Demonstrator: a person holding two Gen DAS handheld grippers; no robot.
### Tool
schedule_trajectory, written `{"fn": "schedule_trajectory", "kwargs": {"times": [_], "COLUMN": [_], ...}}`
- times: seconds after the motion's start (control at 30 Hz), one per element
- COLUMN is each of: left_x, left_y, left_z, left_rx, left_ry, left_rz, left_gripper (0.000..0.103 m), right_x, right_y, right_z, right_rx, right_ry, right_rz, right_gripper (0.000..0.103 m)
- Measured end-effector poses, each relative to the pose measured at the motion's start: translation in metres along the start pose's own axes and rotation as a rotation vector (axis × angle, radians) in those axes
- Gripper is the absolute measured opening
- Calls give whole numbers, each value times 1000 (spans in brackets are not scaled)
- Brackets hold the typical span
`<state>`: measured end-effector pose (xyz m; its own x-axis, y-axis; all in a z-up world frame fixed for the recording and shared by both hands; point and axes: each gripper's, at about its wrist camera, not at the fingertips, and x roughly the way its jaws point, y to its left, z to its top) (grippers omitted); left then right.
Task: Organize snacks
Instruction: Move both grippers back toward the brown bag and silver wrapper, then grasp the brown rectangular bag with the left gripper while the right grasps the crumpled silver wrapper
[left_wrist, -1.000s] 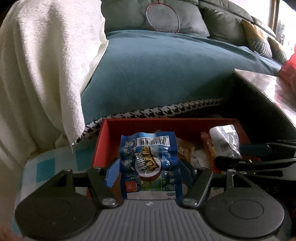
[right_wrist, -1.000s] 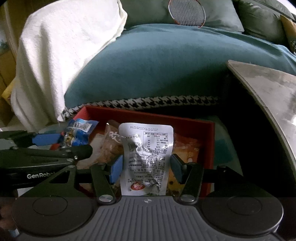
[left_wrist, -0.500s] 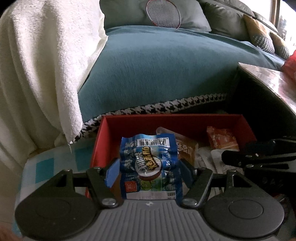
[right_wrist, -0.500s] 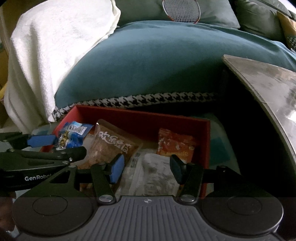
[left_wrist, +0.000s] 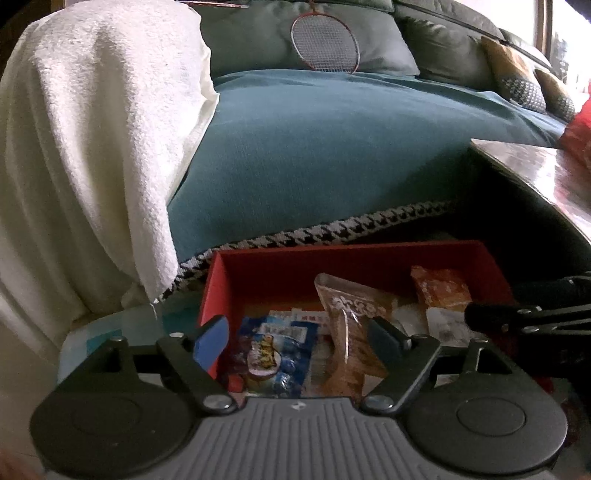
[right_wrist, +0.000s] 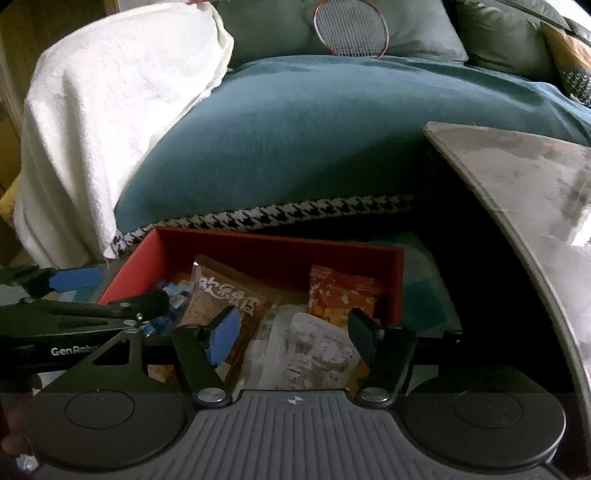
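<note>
A red box (left_wrist: 266, 273) on the floor holds several snack packets; it also shows in the right wrist view (right_wrist: 280, 251). My left gripper (left_wrist: 295, 339) is open and empty above the box's left part, over a blue packet (left_wrist: 275, 362) that lies inside. A brown packet (left_wrist: 351, 332) leans beside it and an orange packet (left_wrist: 441, 290) lies at the back right. My right gripper (right_wrist: 295, 332) is open and empty above a white clear packet (right_wrist: 314, 350). The brown packet (right_wrist: 225, 299) and orange packet (right_wrist: 340, 295) show there too.
A teal sofa cushion (left_wrist: 332, 155) with a houndstooth edge rises behind the box. A white blanket (left_wrist: 85, 166) hangs at the left. A badminton racket (left_wrist: 325, 44) leans on the sofa back. A table top (right_wrist: 524, 192) juts in at the right.
My left gripper opened and the blue packet dropped into the box. My right gripper let go of the white packet earlier, and it now lies in the box.
</note>
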<state>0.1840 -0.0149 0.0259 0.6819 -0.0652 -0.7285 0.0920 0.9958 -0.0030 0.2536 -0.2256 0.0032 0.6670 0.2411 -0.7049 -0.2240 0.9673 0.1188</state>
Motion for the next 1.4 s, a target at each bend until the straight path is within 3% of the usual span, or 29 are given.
{"fn": "schedule_trajectory", "kwargs": {"times": [0.3,0.43,0.63,0.87,1.13,1.33,1.4], "left_x": [-29,-38,-47,-33,-10,-1,-2], "left_y": [-19,-30,-53,-97,-139,-165,-168], "left_z": [-14,-27,-57,-96,-111,-118,-118], "left_rx": [40,54,80,60,-33,42,66], "left_ry": [-9,10,97,270,353,301,296], "left_rz": [-58,-92,-176,-263,-233,-110,-89], "left_gripper": [78,78,78,78,78,88,87], "right_x": [-39,-57,-66,-73,-84,-87,-88], "right_y": [-14,-21,-39,-65,-69,-67,-68], "right_z": [-25,-46,-71,-83,-74,-72,-74], "right_rx": [40,63,128,243,283,268,267], "right_ry": [4,30,75,75,21,20,24], "right_rz": [-8,-19,-50,3,118,149,153], "right_gripper": [80,88,90,92,95,97,97]}}
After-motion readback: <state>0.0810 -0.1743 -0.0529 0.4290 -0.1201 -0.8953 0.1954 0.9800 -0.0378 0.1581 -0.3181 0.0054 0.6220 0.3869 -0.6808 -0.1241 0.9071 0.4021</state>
